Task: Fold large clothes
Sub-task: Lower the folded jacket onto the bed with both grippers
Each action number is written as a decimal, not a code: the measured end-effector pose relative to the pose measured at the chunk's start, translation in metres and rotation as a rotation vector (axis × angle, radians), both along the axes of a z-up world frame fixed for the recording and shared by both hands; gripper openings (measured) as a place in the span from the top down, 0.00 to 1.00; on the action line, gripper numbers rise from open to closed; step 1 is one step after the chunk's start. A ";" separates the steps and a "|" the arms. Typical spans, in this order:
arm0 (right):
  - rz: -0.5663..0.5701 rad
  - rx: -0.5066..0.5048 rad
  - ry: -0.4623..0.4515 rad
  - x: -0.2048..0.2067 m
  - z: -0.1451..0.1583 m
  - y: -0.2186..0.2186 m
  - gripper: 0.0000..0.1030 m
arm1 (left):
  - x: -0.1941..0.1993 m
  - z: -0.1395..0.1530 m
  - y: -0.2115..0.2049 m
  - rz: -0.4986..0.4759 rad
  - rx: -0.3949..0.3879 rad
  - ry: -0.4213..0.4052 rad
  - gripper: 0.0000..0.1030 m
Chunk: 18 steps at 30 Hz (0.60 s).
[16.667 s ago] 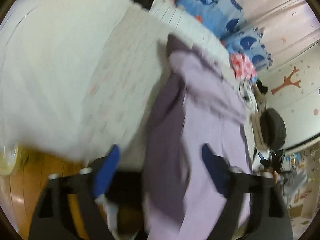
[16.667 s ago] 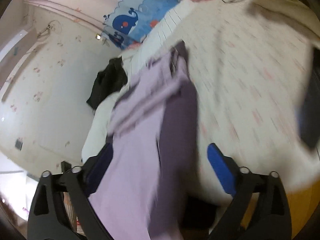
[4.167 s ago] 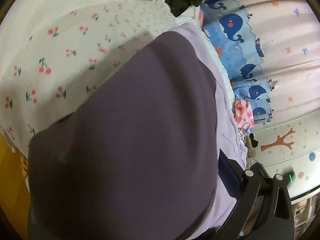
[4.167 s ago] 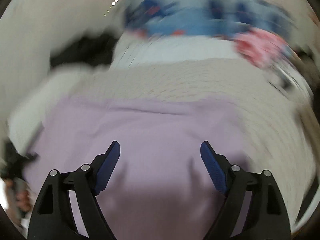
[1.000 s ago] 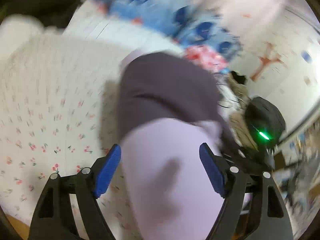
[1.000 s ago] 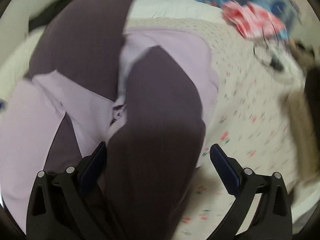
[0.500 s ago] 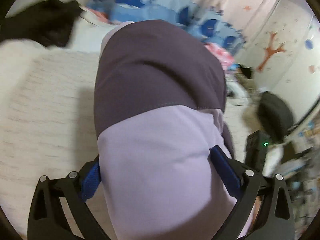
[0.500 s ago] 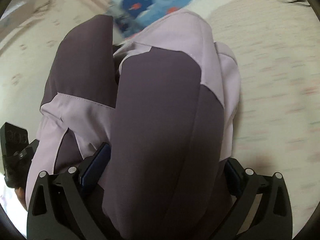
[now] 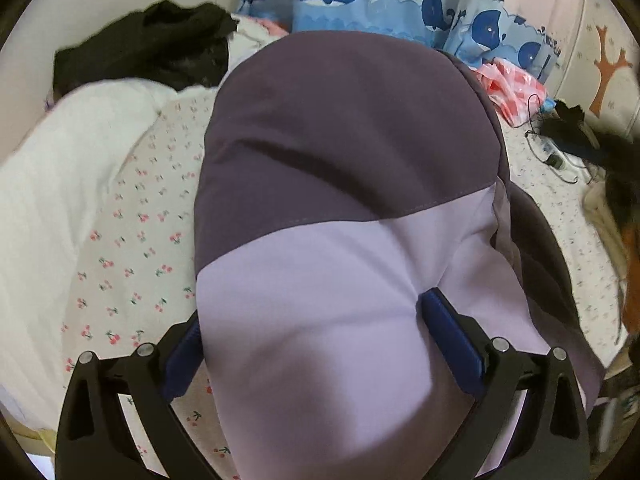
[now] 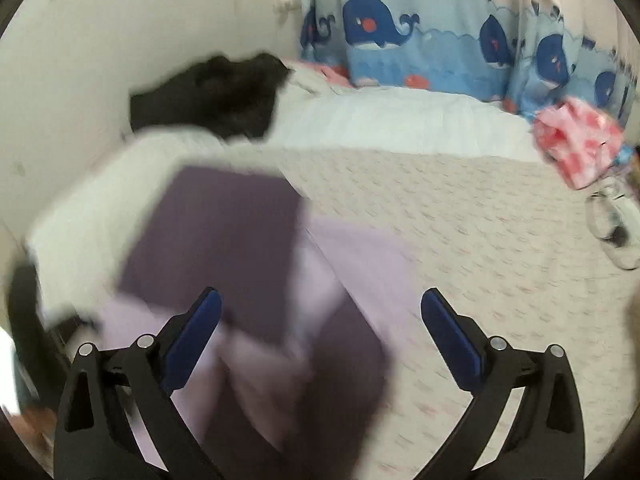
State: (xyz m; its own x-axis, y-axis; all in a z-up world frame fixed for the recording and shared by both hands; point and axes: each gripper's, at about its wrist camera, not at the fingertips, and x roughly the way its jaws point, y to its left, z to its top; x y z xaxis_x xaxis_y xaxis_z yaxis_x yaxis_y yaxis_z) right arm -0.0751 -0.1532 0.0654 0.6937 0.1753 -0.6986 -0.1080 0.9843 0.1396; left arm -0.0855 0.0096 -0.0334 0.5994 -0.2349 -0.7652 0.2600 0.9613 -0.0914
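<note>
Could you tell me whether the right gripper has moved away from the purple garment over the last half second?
Yes. The right gripper has pulled back and up: the purple garment lies lower and smaller, and the whale curtain fills the top.

The two-tone garment [image 9: 344, 208], dark purple and pale lilac, lies folded in layers on the cherry-print bedsheet [image 9: 132, 240].

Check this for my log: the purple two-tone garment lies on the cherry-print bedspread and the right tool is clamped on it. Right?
Not quite. The right wrist view shows the right tool open above the garment, gripping nothing. The garment is on the cherry-print bedspread.
</note>
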 end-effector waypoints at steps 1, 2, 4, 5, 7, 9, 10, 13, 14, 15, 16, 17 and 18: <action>-0.029 -0.014 0.019 0.013 -0.014 -0.003 0.06 | -0.003 0.001 -0.003 0.009 0.028 -0.027 0.06; -0.085 -0.067 0.036 0.021 -0.040 0.005 0.06 | -0.007 0.002 -0.005 0.012 0.047 -0.049 0.06; -0.123 0.003 0.055 0.019 -0.087 0.004 0.06 | -0.011 0.002 -0.010 -0.011 0.052 -0.088 0.06; -0.169 0.098 0.049 0.015 -0.102 -0.018 0.06 | -0.012 0.001 -0.018 -0.025 0.073 -0.104 0.06; -0.246 0.207 0.036 -0.002 -0.115 -0.042 0.07 | -0.018 0.002 -0.034 -0.053 0.121 -0.139 0.06; -0.292 0.267 0.052 -0.003 -0.130 -0.065 0.06 | -0.021 0.002 -0.043 -0.068 0.134 -0.162 0.05; -0.293 0.288 0.071 0.000 -0.135 -0.074 0.06 | -0.022 0.000 -0.046 -0.063 0.145 -0.165 0.05; -0.252 0.347 0.149 0.010 -0.143 -0.077 0.06 | -0.017 -0.005 -0.040 -0.048 0.130 -0.147 0.05; -0.232 0.365 0.167 0.011 -0.139 -0.077 0.06 | -0.016 -0.006 -0.039 -0.045 0.128 -0.142 0.05; -0.221 0.376 0.170 0.015 -0.133 -0.082 0.06 | -0.017 -0.006 -0.037 -0.041 0.130 -0.141 0.05; -0.216 0.379 0.163 0.011 -0.124 -0.081 0.06 | -0.019 -0.005 -0.037 -0.038 0.132 -0.144 0.05; -0.209 0.373 0.124 0.003 -0.111 -0.090 0.06 | -0.019 -0.007 -0.034 -0.035 0.129 -0.148 0.05; -0.197 0.360 0.088 -0.010 -0.100 -0.089 0.06 | -0.021 -0.006 -0.031 -0.028 0.121 -0.151 0.05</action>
State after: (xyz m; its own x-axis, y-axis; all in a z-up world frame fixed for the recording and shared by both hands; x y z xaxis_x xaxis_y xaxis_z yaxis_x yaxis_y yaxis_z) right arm -0.0847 -0.2417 -0.0343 0.6791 0.2890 -0.6747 0.1048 0.8716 0.4788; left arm -0.1069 -0.0217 -0.0399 0.7044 -0.1647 -0.6904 0.2885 0.9552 0.0665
